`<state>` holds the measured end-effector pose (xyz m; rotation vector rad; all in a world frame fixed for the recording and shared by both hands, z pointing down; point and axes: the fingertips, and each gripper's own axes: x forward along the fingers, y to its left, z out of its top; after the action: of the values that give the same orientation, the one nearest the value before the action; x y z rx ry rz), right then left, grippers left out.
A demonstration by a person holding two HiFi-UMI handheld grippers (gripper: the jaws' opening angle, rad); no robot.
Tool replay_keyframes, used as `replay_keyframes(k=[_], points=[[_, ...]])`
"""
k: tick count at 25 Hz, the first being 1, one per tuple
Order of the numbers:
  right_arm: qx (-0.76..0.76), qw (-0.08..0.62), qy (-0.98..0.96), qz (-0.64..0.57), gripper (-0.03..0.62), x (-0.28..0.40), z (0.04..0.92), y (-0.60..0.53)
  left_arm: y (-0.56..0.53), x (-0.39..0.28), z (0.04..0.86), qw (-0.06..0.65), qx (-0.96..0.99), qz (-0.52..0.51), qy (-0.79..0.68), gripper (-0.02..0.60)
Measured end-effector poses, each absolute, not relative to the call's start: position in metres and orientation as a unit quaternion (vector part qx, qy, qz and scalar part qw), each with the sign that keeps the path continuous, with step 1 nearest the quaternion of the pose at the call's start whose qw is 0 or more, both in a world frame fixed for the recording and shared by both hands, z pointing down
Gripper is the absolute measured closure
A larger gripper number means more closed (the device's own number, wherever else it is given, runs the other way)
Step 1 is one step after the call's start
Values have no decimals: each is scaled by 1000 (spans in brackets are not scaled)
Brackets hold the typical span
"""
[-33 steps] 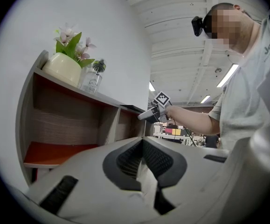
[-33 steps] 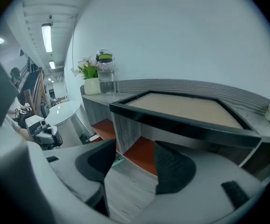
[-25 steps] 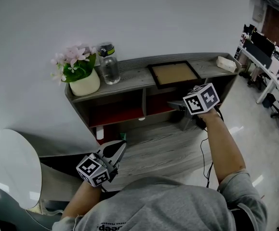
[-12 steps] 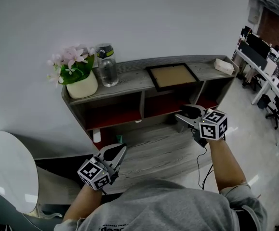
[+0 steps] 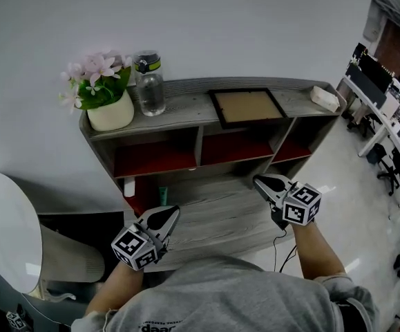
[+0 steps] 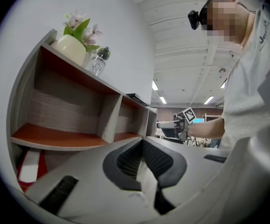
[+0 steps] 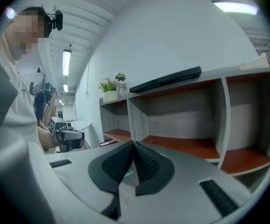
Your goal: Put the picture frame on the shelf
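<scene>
Picture frame (image 5: 246, 106) lies flat, face up, on the top board of the shelf (image 5: 186, 108), right of centre, over the middle and right compartments. On the same board are a flower pot (image 5: 110, 113) at the far left, a clear bottle (image 5: 149, 86) just beside it, and a pale block (image 5: 324, 96) at the right end, so the frame sits between bottle and block and touches neither. The compartments below have red floors, and nothing shows inside them. Both claws hang low over the grey wood desk (image 5: 220, 216) in front of the shelf, well apart from the frame. The right claw (image 5: 265, 183) has just been closing. Its own view shows the dark pads pressed tip to tip with nothing between them, so it is closed and empty and pointing toward the shelf front. The left claw (image 5: 166, 216) is also closed, pads meeting at the tips, gripping nothing, aimed along the shelf front. A small green tube (image 5: 163, 196) stands at the back of the desk under the left compartment, near the left claw but not touching it.
</scene>
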<state>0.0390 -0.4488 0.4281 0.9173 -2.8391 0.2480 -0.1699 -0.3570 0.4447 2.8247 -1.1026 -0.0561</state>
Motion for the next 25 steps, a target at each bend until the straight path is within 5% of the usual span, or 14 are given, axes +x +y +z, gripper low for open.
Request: replay_keyframes(k=[7, 17, 25], points=[[254, 3, -953, 165, 586, 84, 481, -466, -371, -112, 495, 90, 911, 6, -403, 571], [162, 71, -959, 223, 586, 127, 570, -453, -364, -25, 564, 156, 879, 30, -450, 571], [152, 110, -946, 264, 586, 120, 612, -433, -358, -19, 580, 173, 879, 54, -440, 571]])
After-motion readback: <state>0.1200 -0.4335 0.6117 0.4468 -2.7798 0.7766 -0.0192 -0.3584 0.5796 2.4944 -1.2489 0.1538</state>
